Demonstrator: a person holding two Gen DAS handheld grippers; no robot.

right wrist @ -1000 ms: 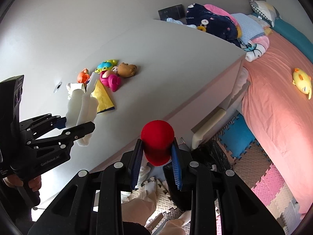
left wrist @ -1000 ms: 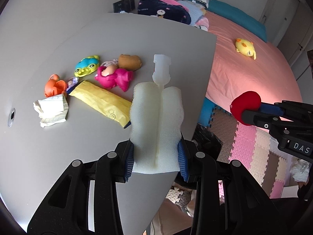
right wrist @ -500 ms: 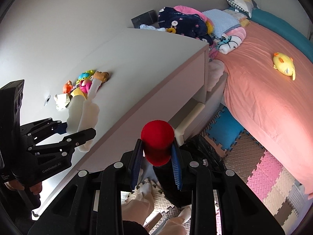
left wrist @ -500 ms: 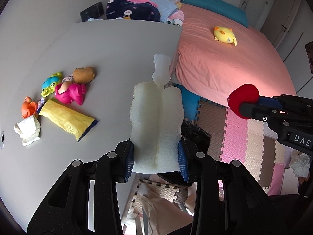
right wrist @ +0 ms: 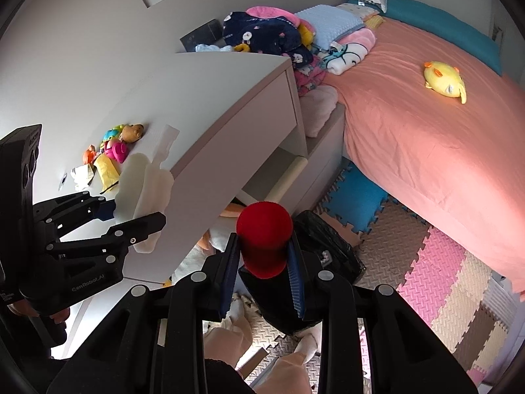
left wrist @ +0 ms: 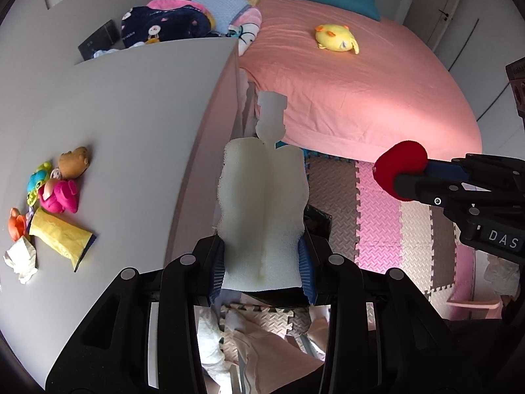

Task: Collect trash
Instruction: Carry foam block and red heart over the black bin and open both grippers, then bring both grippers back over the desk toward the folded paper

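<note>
Bedroom floor mats below: my left fingers clamp a white foam piece past the table edge, my right fingers grip a red ball above a black bin bag, pink bed beyond.

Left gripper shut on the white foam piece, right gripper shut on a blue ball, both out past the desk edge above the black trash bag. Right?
Not quite: the ball in the right gripper is red, not blue. The right wrist view shows the red ball clamped between its fingers. The rest holds: left gripper shut on the white foam piece, black trash bag below.
</note>
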